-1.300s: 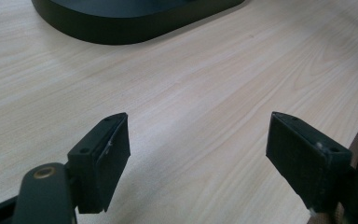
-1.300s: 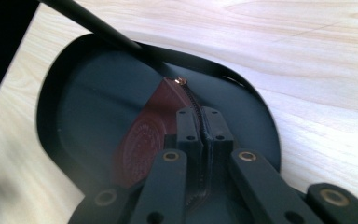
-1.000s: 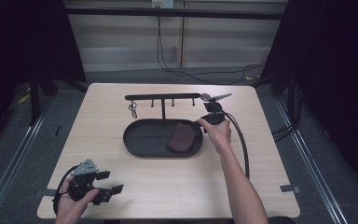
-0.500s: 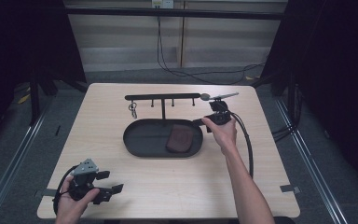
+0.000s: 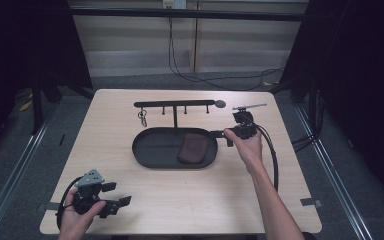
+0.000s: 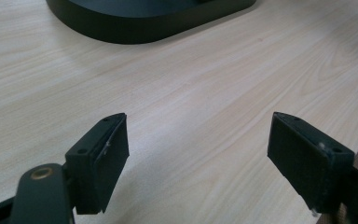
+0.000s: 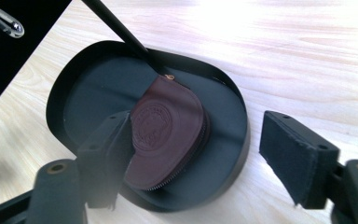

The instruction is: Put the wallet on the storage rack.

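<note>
A black oval tray (image 5: 150, 150) sits mid-table with a brown zip pouch (image 5: 192, 150) lying flat in its right half. My right gripper (image 5: 222, 137) hovers just past the tray's right end and points at it. Its jaws have just been opening and stand wide apart with nothing between the pads. In the right gripper view the pouch (image 7: 168, 133) rests in the tray (image 7: 88, 93) beyond the right gripper (image 7: 196, 140). My left gripper (image 5: 119, 194) rests open near the table's front left corner. In the left gripper view the left gripper (image 6: 198, 135) has only bare wood between its pads.
A black rack (image 5: 175, 104) with short pegs stands behind the tray, and a key ring (image 5: 142, 118) hangs from its left peg. The right gripper's cable (image 5: 272, 160) loops along the forearm. The tray's wall (image 6: 144, 28) shows ahead of the left gripper.
The right gripper's jaws went from shut to wide open. The hand drew back to the right, away from the tray. The pouch stays in the tray; the left hand has not moved.
</note>
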Demonstrator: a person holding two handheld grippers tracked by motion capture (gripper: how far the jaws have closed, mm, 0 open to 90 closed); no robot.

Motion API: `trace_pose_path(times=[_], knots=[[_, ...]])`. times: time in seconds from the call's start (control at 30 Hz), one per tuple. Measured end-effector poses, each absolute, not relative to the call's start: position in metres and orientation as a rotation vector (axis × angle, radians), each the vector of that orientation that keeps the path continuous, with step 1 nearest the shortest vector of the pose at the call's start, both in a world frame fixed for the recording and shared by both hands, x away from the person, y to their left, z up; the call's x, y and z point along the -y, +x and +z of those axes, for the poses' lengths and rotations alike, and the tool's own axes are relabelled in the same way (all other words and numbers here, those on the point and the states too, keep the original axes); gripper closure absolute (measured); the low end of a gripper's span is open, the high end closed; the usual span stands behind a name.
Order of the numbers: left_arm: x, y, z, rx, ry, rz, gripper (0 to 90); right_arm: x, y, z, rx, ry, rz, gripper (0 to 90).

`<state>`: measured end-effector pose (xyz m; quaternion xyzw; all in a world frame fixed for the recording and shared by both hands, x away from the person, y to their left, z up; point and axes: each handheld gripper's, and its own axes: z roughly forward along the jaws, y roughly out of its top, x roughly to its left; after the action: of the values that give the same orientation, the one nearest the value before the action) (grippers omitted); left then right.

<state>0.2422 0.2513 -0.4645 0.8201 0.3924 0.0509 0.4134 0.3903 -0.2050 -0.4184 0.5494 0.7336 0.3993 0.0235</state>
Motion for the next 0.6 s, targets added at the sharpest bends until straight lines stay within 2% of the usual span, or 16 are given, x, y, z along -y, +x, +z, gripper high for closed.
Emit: trace_pose_path(times=[0.33,0.6], knots=[[-0.253,0.244,-0.465,-1.002,2.057,0.128,18.7,0.215,0.366,-0.417,-2.248,1.655,1.28,15.0],[-0.253,0.244,-0.465,-1.003,2.067,0.128,18.5,0.224,0.346,-0.415,-2.24,1.628,1.257,14.6]])
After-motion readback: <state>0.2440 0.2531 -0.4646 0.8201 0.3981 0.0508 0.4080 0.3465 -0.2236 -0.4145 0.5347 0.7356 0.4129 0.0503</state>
